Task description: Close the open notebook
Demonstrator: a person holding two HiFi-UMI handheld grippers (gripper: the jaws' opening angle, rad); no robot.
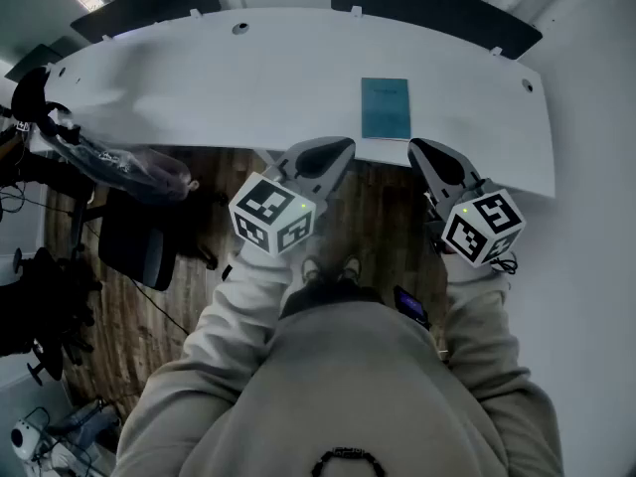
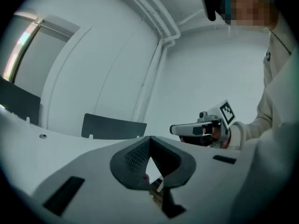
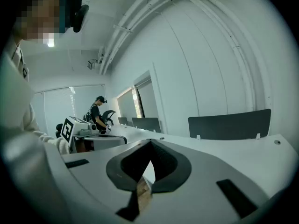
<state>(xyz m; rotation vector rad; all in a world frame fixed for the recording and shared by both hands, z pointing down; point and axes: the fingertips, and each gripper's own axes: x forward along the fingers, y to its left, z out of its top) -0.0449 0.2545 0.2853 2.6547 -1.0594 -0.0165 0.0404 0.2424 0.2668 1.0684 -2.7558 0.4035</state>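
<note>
A teal notebook [image 1: 386,107] lies flat with its cover closed on the white desk [image 1: 248,78], near the front edge. Both grippers hover over the floor just in front of that edge, short of the notebook. My left gripper [image 1: 343,145] sits below and left of it, my right gripper [image 1: 417,147] below and right. Neither touches it. The left gripper [image 2: 149,138] has its jaws together with nothing between them. The right gripper [image 3: 150,143] is likewise shut and empty. The notebook does not show in either gripper view.
Dark partition panels [image 1: 427,3] line the desk's far edge. A black office chair [image 1: 139,241] and a bundle in clear plastic [image 1: 124,162] stand at the left over the wooden floor. Another person [image 3: 99,113] works at a far desk.
</note>
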